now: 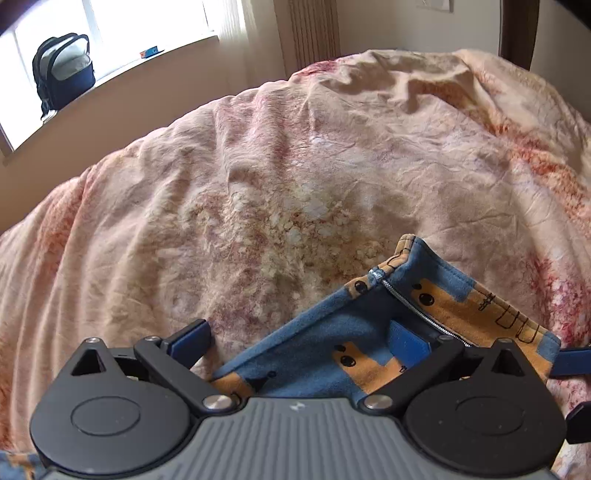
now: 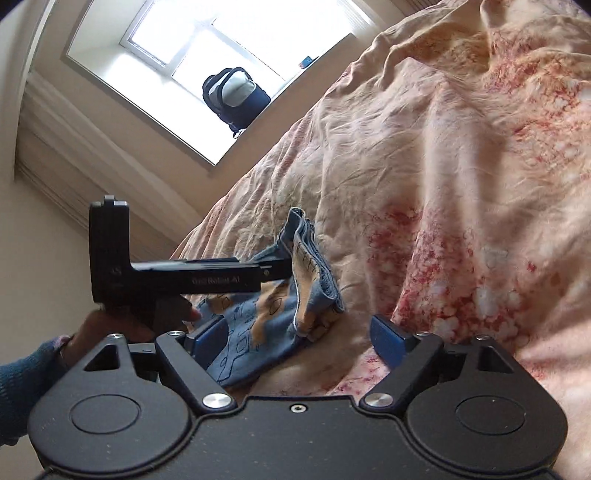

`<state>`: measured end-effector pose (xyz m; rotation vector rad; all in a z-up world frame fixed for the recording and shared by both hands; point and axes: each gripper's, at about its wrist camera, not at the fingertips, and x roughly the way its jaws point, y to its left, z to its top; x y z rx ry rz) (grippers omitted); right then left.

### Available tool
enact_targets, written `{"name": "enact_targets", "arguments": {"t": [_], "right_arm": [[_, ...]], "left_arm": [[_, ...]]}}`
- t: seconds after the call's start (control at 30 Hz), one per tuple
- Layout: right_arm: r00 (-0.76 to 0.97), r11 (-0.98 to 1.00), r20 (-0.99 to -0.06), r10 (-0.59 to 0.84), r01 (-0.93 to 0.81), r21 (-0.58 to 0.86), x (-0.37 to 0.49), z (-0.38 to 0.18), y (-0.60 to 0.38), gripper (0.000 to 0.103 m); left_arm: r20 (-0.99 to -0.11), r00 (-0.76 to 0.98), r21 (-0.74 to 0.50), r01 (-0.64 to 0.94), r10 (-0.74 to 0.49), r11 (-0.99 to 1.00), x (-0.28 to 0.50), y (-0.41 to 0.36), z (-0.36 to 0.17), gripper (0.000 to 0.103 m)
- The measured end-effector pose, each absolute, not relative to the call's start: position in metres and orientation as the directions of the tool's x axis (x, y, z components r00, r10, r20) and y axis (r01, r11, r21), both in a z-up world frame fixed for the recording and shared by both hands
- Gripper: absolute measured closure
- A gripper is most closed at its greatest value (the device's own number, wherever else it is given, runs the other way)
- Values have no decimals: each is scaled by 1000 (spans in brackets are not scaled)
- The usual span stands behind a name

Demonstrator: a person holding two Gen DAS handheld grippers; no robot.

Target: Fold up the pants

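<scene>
The pants [image 1: 369, 332] are small, blue with orange cartoon prints and a zipper. They lie bunched on the bed and show in the right wrist view [image 2: 280, 314] too. My left gripper [image 1: 299, 339] is open, its jaws wide apart, with the fabric lying between the fingers and draped over the right finger [image 1: 410, 338]. My right gripper [image 2: 299, 332] is open, with the pants' edge resting against its left finger [image 2: 207, 338]. The left gripper's body [image 2: 166, 273] shows side-on in the right wrist view, its tip at the fabric.
A pink and cream floral duvet [image 1: 295, 166] covers the bed, wrinkled throughout. A dark backpack [image 1: 62, 70] stands on the window sill beyond the bed's far edge, and it shows in the right wrist view [image 2: 236, 96]. A curtain [image 1: 314, 33] hangs by the wall.
</scene>
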<state>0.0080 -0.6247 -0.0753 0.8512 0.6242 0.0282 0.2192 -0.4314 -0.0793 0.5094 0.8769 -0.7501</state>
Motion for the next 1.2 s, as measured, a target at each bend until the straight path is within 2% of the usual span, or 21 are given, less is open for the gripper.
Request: {"name": "enact_targets", "arguments": {"t": [0.07,0.13,0.2,0.3,0.43,0.57,0.63,0.77,0.83,0.87,0.93,1.0,1.07,1.13,1.2], "right_arm": [[831,639,-481,279,213,739,16,-77,-625,20],[840,610,-473,265,233,757,23,-80,-627,30],[840,601,-490,233,271,752,28,-82,-631,53],[831,616,-525,186,317,721,25,-85,-633,77],[824,753,-554,124,285,593,29,-72,-611,84],[817,918,-576,25,209,336,36,-51,-569,86],[817,966,-576,-17,162,201,39,-44,-548,86],[820,997,-570,-61,80,8,44,-38,-516,87],[820,998,-568,-66,46,-49,46,-37,-505,87],[820,997,-568,-70,33,-76,46,-36,-500,87],[820,993,-566,-80,13,-121,46,-35,-493,87],[820,990,-566,-87,6,-144,45,-32,-489,87],[819,988,-567,-91,3,-154,46,-30,-486,87],[821,986,-563,-92,-3,-166,42,-25,-482,88],[825,984,-558,-86,-16,-175,40,-20,-477,89]], "left_arm": [[-838,394,56,750,-378,659,224,-425,-80,0],[-849,379,40,741,-368,671,228,-423,-78,0],[-861,365,25,725,-354,688,232,-422,-68,0],[-865,311,-62,713,-395,698,237,-427,-45,0],[-870,183,-221,684,-457,695,238,-445,-27,0],[-912,102,-246,639,-398,728,236,-466,-24,2],[-919,82,-248,637,-385,729,234,-473,-24,12],[-932,41,-252,642,-361,724,231,-483,-24,22],[-943,26,-238,646,-332,725,229,-484,-25,38],[-948,23,-228,649,-318,726,228,-484,-27,44],[-955,22,-209,654,-295,727,226,-483,-30,62],[-955,35,-202,647,-294,735,227,-477,-29,69],[-945,39,-231,623,-324,747,231,-466,-26,86],[-930,43,-266,606,-365,750,232,-454,-21,92],[-909,60,-300,595,-413,745,229,-440,-12,93]]}}
